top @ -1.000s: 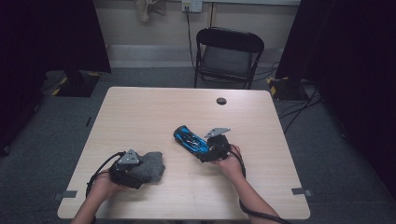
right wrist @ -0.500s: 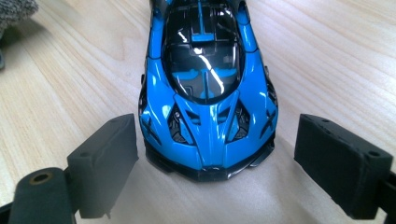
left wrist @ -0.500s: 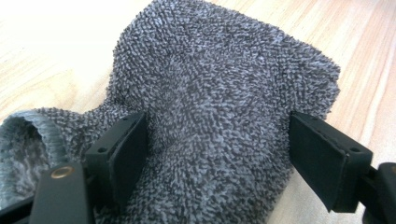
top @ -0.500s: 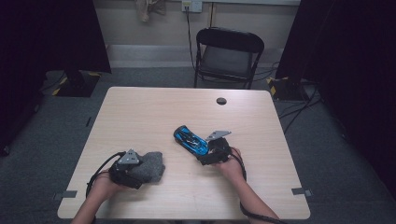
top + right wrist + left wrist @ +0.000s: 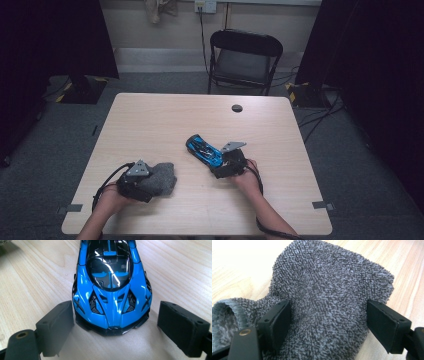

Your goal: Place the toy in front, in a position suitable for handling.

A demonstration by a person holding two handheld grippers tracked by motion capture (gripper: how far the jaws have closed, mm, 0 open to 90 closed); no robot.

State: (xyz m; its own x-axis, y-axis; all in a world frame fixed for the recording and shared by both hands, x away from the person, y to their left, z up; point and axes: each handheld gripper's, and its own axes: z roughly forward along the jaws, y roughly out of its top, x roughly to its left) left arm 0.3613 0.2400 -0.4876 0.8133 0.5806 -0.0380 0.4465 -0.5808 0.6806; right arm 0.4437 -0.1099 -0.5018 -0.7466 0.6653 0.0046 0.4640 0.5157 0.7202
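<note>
Two hand-held grippers at work, little changed over the last second. Left hand-held gripper (image 5: 150, 176) sits wide around the grey cloth (image 5: 332, 305) on the tabletop (image 5: 150, 125); pad contact unclear. Right hand-held gripper (image 5: 115, 332) has edged closer, jaws wide astride the blue toy car (image 5: 112, 290), unclamped. Grasp likely next.

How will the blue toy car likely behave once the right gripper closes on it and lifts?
The blue toy car looks rigid, so it should keep its shape. Its glossy, tapering body may slip between the pads of the right gripper, whose jaws stand open beside it. Resting on the smooth wooden table, it will probably roll if nudged lengthwise.
</note>
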